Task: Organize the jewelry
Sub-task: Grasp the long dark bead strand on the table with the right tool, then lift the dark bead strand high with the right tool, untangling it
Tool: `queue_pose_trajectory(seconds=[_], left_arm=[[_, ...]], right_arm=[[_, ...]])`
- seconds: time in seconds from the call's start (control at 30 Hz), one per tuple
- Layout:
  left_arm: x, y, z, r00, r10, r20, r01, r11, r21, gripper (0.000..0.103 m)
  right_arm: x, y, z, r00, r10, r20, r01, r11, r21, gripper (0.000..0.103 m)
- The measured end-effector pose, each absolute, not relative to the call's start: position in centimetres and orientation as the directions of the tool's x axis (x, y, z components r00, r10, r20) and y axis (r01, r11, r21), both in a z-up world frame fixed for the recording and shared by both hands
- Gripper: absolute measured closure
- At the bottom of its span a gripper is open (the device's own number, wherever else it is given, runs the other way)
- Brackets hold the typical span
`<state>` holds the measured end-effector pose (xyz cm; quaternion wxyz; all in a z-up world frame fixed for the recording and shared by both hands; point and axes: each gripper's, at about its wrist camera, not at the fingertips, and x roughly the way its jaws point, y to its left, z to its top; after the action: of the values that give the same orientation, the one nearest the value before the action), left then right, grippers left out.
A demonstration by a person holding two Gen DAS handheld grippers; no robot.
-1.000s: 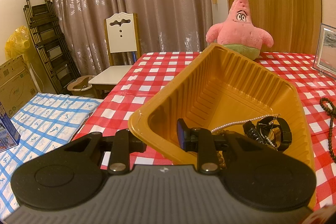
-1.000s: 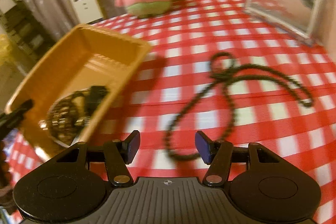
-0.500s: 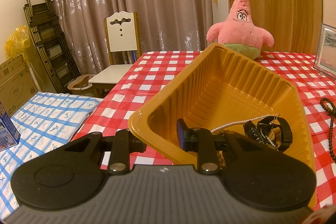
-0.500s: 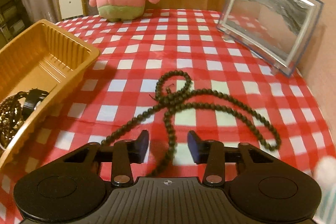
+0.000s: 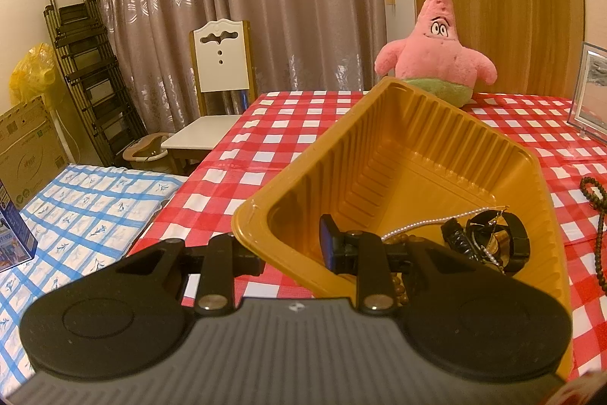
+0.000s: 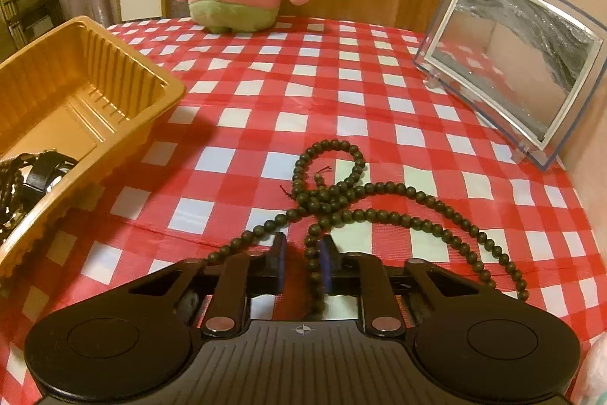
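A strand of the dark bead necklace [image 6: 379, 194], which lies looped on the red-checked tablecloth [image 6: 288, 90], runs between the closing jaws of the right gripper [image 6: 301, 262], touching the right-hand pad with a gap still at the other. The left gripper [image 5: 292, 249] is clamped on the near wall of the yellow tray [image 5: 383, 147], one finger outside and one inside, the tray tilted with watches and a pearl chain [image 5: 481, 241] gathered in its near corner. Both grippers point forward and downward over the table, the right one more steeply.
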<state>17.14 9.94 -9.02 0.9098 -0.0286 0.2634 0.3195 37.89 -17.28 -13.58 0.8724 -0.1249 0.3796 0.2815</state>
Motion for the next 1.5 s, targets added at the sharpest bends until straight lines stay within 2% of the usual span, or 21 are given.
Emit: queue_pose_trajectory(seconds=[0.07,0.27,0.4,0.7,0.9,1.03,1.5], left_arm=[[17.1,10.0,-9.0,0.657,0.566,-0.497,-0.597,0.794,0.116,0.078],[17.2,10.0,-9.0,0.657,0.566,-0.498,-0.597,0.794,0.116,0.078],[17.2,10.0,-9.0,0.656,0.566,-0.499,-0.597,0.794,0.115,0.078],[17.2,10.1,-9.0,0.658,0.565,-0.498,-0.595,0.795,0.116,0.078],[17.4,10.1,-9.0,0.659,0.564,-0.497,-0.594,0.796,0.116,0.078],[17.5,10.1,-9.0,0.662,0.563,-0.494,-0.591,0.798,0.117,0.078],[17.6,10.1,-9.1,0.667,0.561,-0.491,-0.587,0.801,0.117,0.078]], right_arm=[[38.0,-17.4,-13.6,0.552,0.396,-0.734,-0.582,0.813,0.000,0.096],[38.2,-18.3,-13.3,0.525,0.404,-0.749,-0.564,0.824,0.049,0.097],[38.1,-20.1,-12.0,0.516,0.446,-0.731,-0.519,0.842,0.147,0.097],[36.3,-24.2,-2.2,0.599,0.574,-0.558,-0.523,0.808,0.271,0.097],[34.7,-25.8,6.1,0.649,0.659,-0.381,-0.585,0.752,0.304,0.097],[34.4,-26.4,10.0,0.666,0.682,-0.302,-0.601,0.731,0.325,0.097],[34.1,-26.7,20.6,0.643,0.748,-0.166,-0.688,0.659,0.304,0.097]])
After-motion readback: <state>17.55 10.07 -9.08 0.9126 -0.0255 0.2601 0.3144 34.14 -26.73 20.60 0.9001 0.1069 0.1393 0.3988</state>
